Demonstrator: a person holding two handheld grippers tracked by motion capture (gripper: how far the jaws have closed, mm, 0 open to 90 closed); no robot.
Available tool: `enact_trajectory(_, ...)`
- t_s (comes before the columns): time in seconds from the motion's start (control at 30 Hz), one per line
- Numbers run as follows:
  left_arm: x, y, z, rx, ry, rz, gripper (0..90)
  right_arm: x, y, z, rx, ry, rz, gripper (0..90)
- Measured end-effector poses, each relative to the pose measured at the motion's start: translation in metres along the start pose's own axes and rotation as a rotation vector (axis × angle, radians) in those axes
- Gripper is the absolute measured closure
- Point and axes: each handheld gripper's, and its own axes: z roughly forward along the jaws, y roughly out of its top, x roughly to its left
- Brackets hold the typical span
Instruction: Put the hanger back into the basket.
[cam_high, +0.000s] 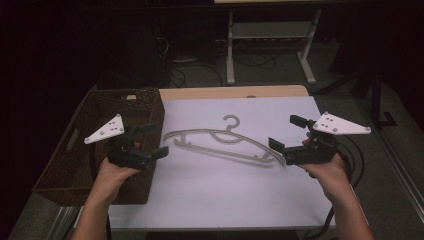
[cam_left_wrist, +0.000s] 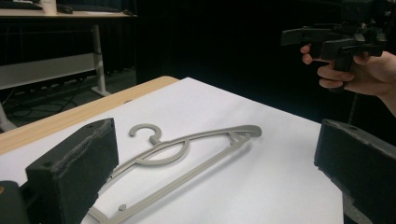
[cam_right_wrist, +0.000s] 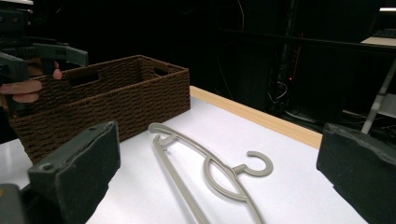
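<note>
A grey plastic hanger (cam_high: 222, 142) lies flat on the white table top (cam_high: 215, 190), hook pointing away from me. It also lies between the jaws in the left gripper view (cam_left_wrist: 187, 161) and the right gripper view (cam_right_wrist: 210, 175). My left gripper (cam_high: 151, 140) hovers open just off the hanger's left end, in front of the basket. My right gripper (cam_high: 286, 134) hovers open at the hanger's right end. Neither holds anything. The left gripper view shows the right gripper (cam_left_wrist: 327, 39) held up in a hand, and the right gripper view shows the left gripper (cam_right_wrist: 42, 53) above the basket.
A brown woven basket (cam_high: 85, 150) stands on the table's left side, looking empty, also seen as the basket (cam_right_wrist: 107, 98) in the right gripper view. Beyond the table's wooden far edge (cam_high: 230, 92) are a white desk frame (cam_high: 270, 45) and floor cables.
</note>
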Motion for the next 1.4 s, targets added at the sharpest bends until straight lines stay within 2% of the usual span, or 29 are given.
enact_trajectory(0.2, -0.002, 0.002, 0.006, 0.038, -0.01, 0.015, 0.0, -0.002, -0.001, 0.002, 0.013, -0.003, 0.01, 0.0)
enact_trajectory(0.37, -0.01, 0.005, 0.021, 0.052, -0.039, 0.03, 0.0, -0.006, -0.003, 0.006, 0.031, -0.005, 0.013, 0.0)
enact_trajectory(0.57, -0.016, 0.001, 0.036, 0.076, -0.07, 0.036, 0.0, -0.009, -0.006, 0.013, 0.061, -0.005, 0.016, 0.0)
enact_trajectory(0.7, -0.024, -0.013, 0.051, 0.101, -0.099, 0.039, 0.0, -0.015, -0.009, 0.022, 0.095, -0.006, 0.013, 0.0)
enact_trajectory(1.0, -0.032, -0.041, 0.057, 0.117, -0.109, 0.015, 0.0, -0.025, -0.013, 0.05, 0.15, 0.007, 0.019, 0.0)
enact_trajectory(1.2, -0.034, -0.054, 0.062, 0.14, -0.121, 0.006, 0.0, -0.031, -0.019, 0.07, 0.203, 0.016, 0.034, 6.0)
enact_trajectory(1.4, -0.035, -0.058, 0.064, 0.143, -0.127, -0.003, 0.0, -0.036, -0.027, 0.092, 0.27, 0.024, 0.036, 14.6)
